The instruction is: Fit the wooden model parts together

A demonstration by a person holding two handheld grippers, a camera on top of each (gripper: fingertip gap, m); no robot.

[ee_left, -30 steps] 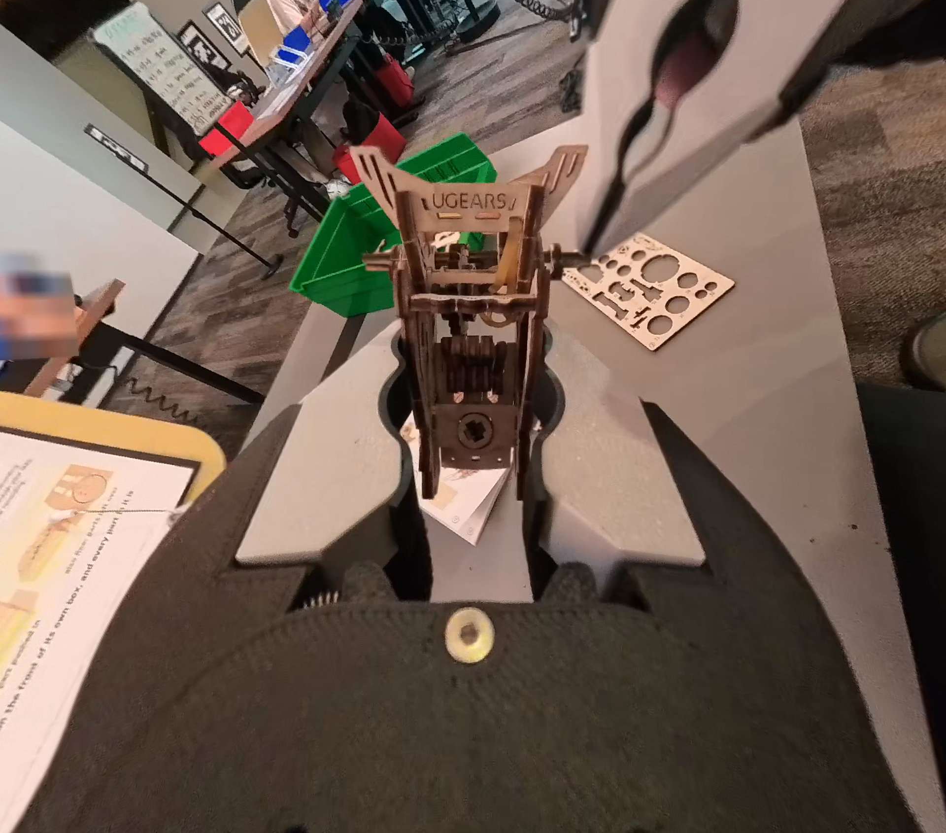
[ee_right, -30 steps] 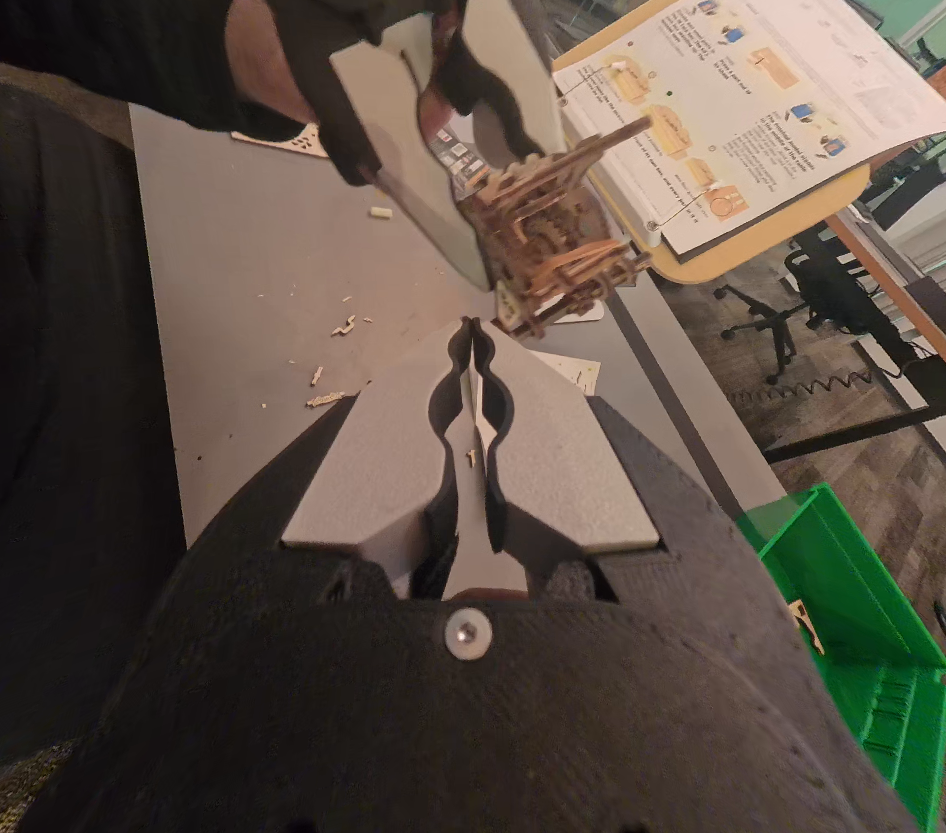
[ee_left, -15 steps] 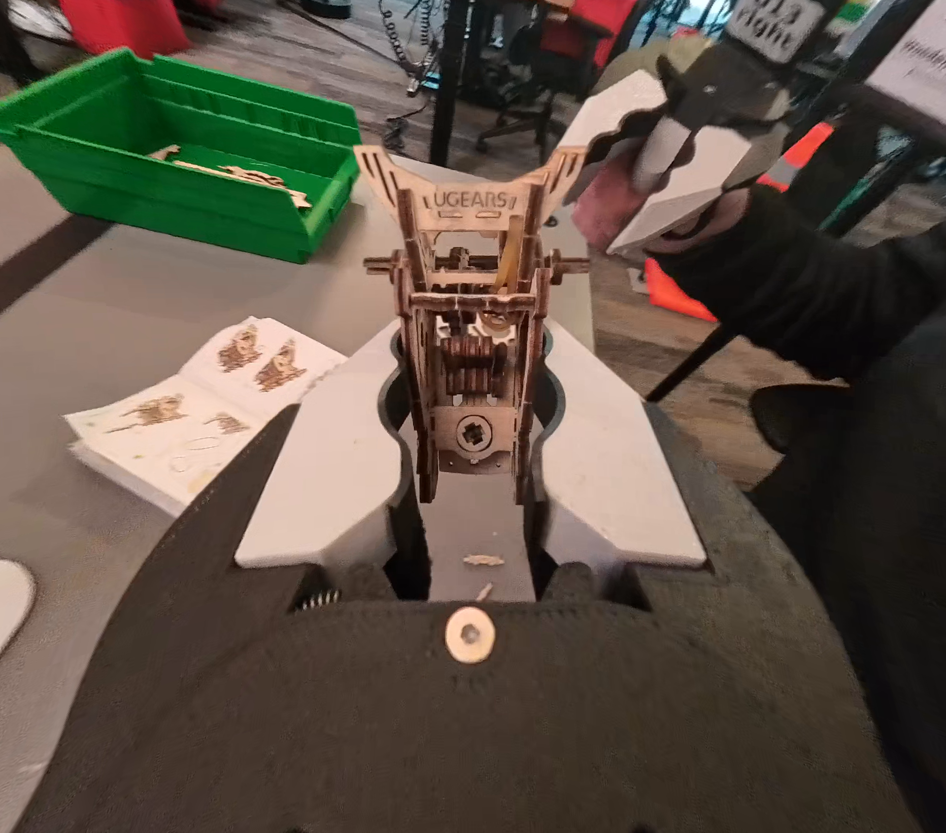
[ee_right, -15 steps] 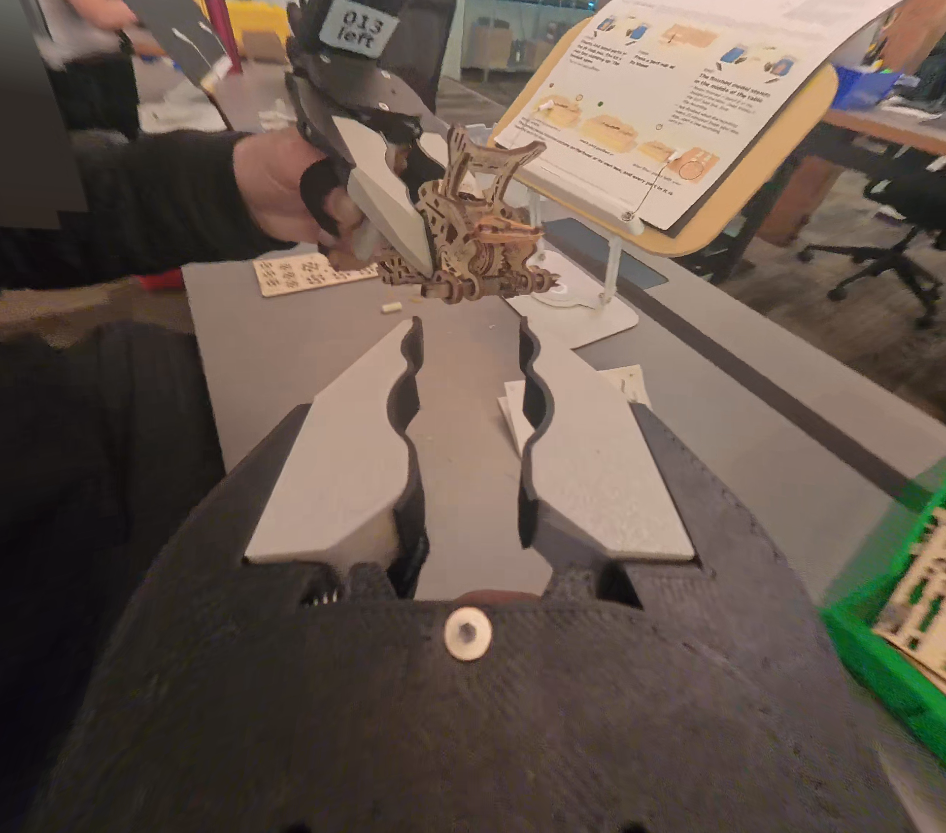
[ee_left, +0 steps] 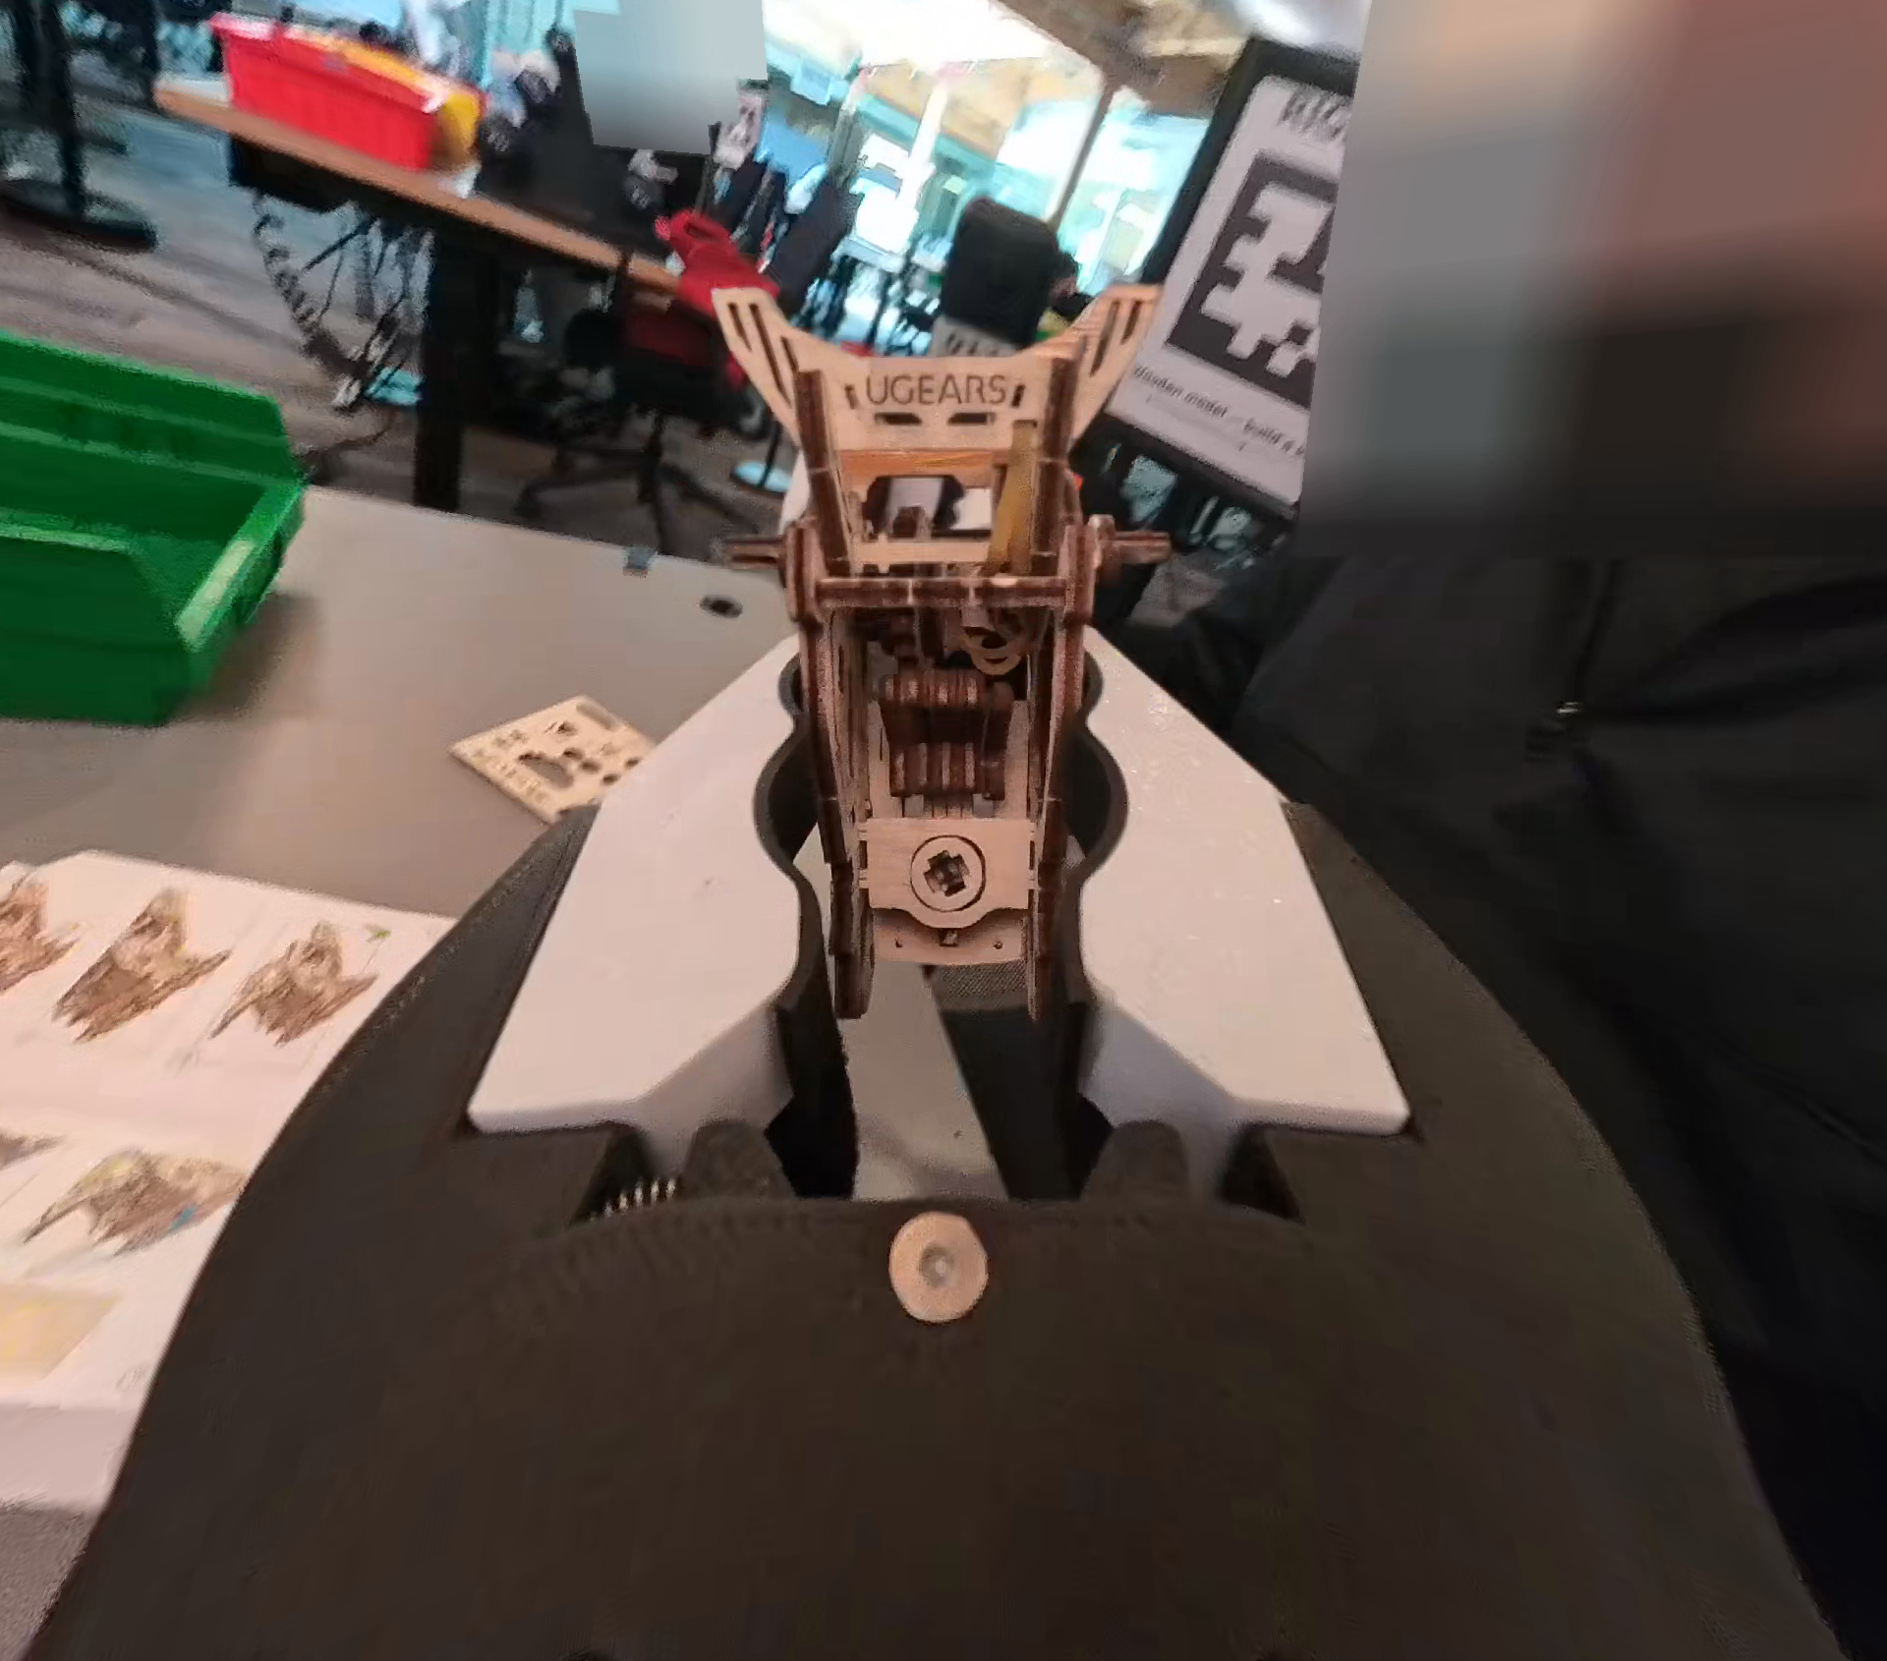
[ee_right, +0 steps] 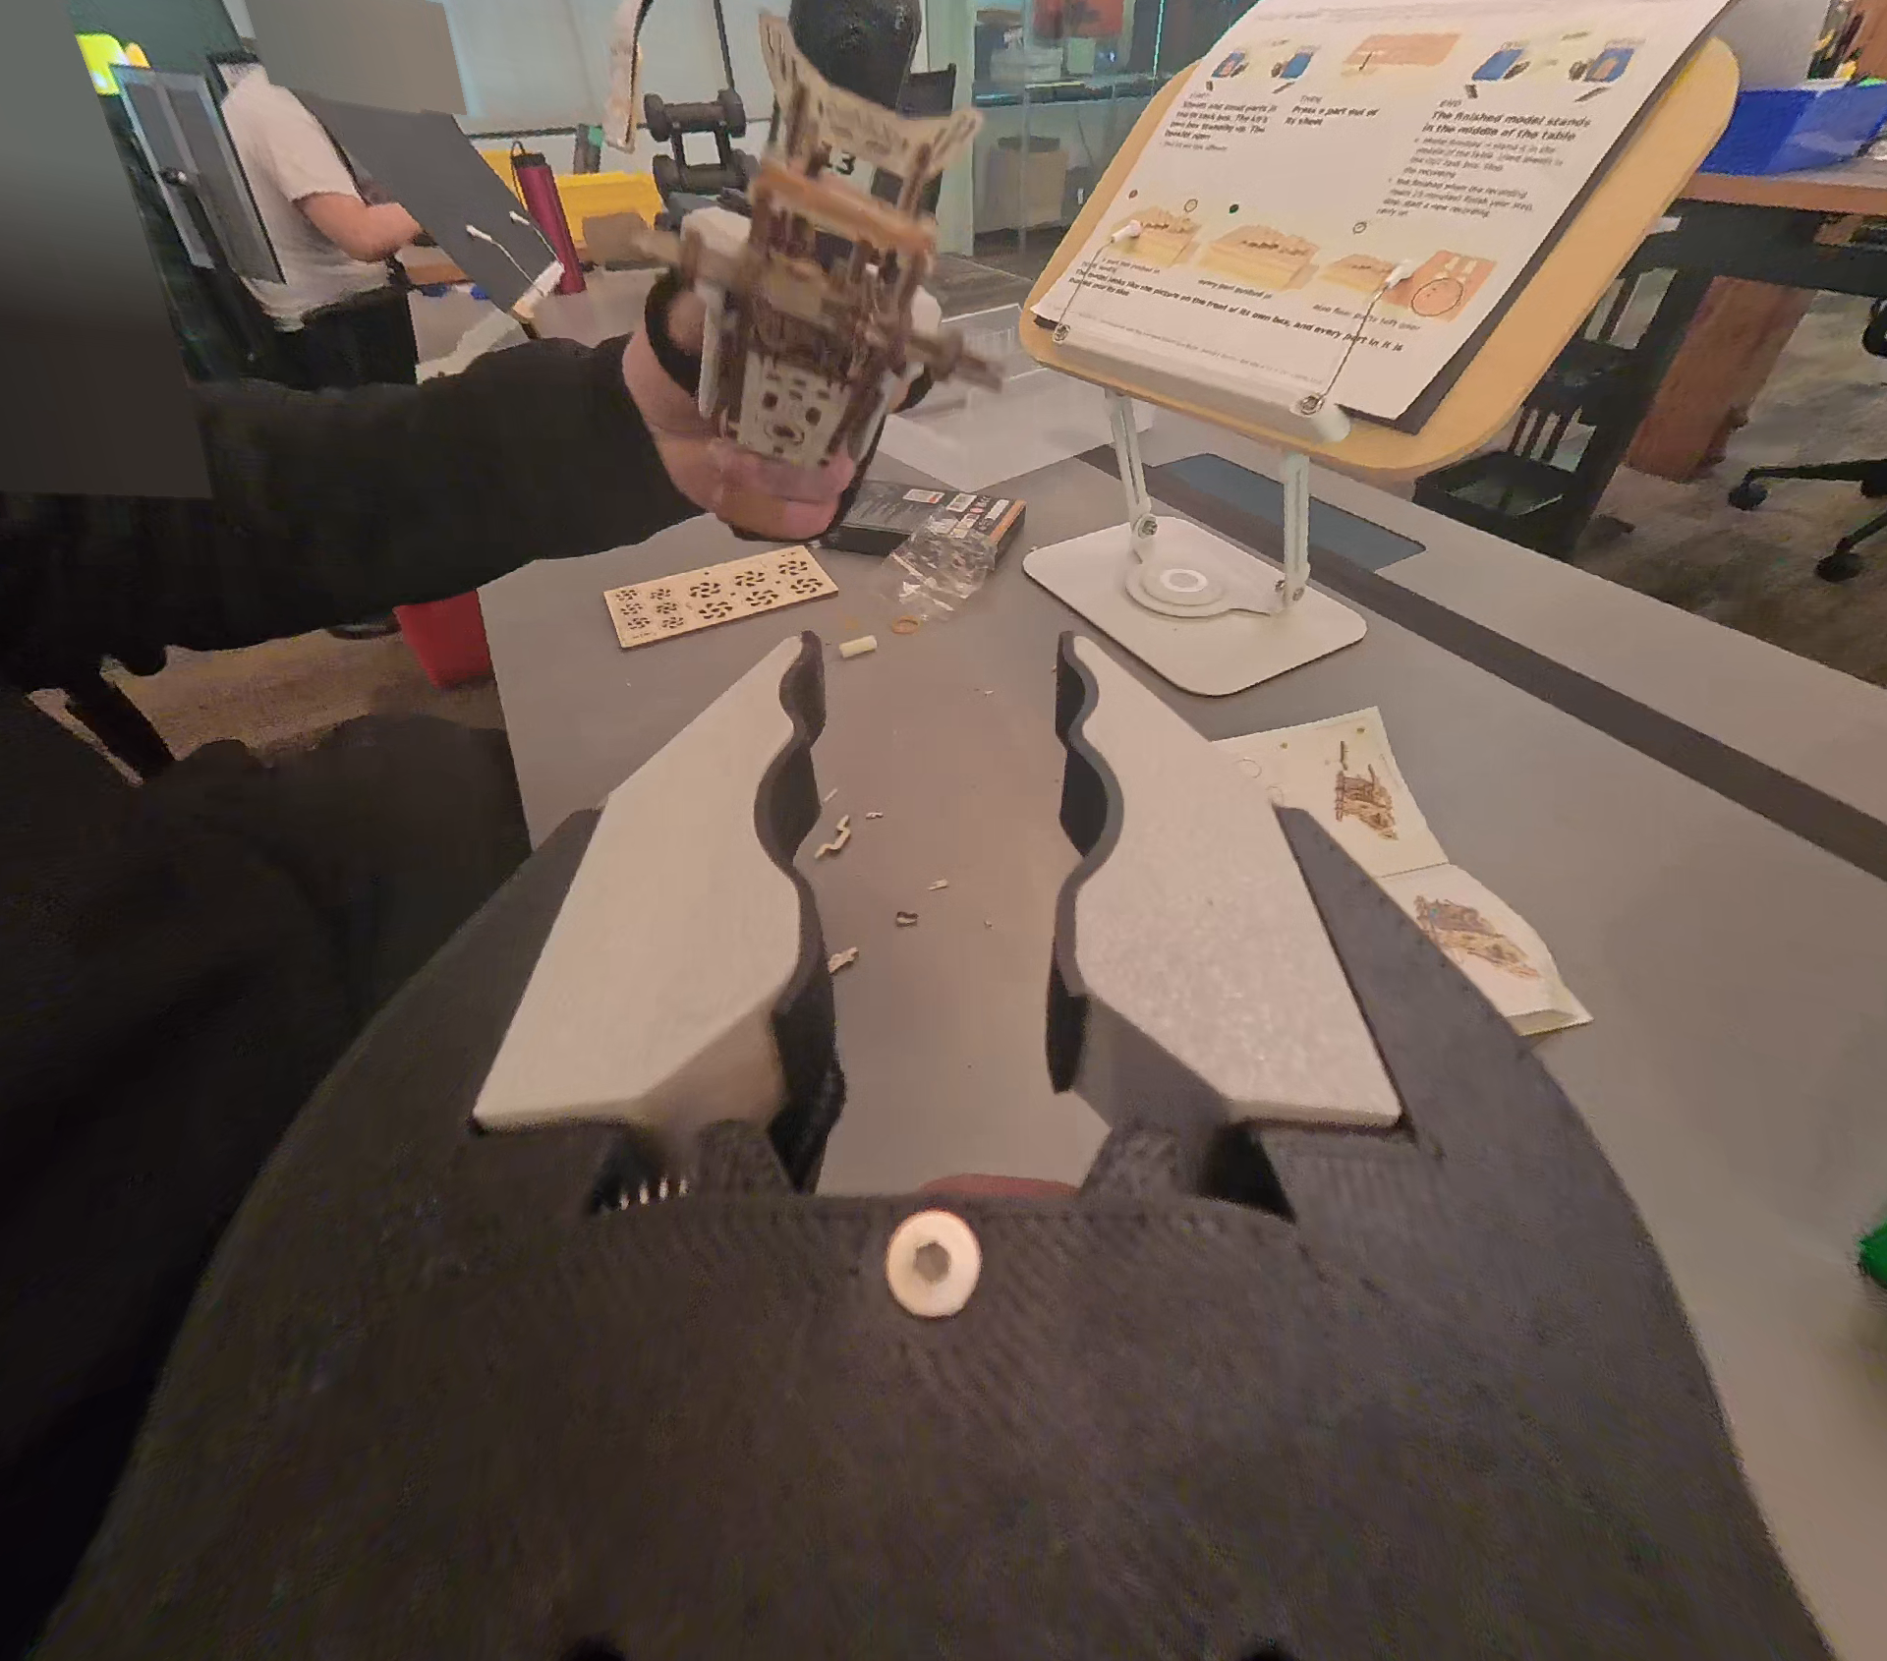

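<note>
The grey table (ee_right: 1276,795) is seen under everything, with a book stand (ee_right: 1195,601) and its big sheet at the far side. A green bin (ee_left: 133,550) is set on the table's other end. The wooden model (ee_left: 939,673) is gripped between the fingers of the left gripper (ee_left: 939,693) and held up in the air. The right gripper (ee_right: 934,673) is spread wide with nothing in it. A thin wooden sheet (ee_right: 720,596) and small chips (ee_right: 837,836), maybe wood bits, are scattered on the table.

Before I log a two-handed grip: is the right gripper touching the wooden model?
Apart. The right wrist view shows the right gripper open and empty above the table, with the wooden model held up beyond its fingertips.
</note>
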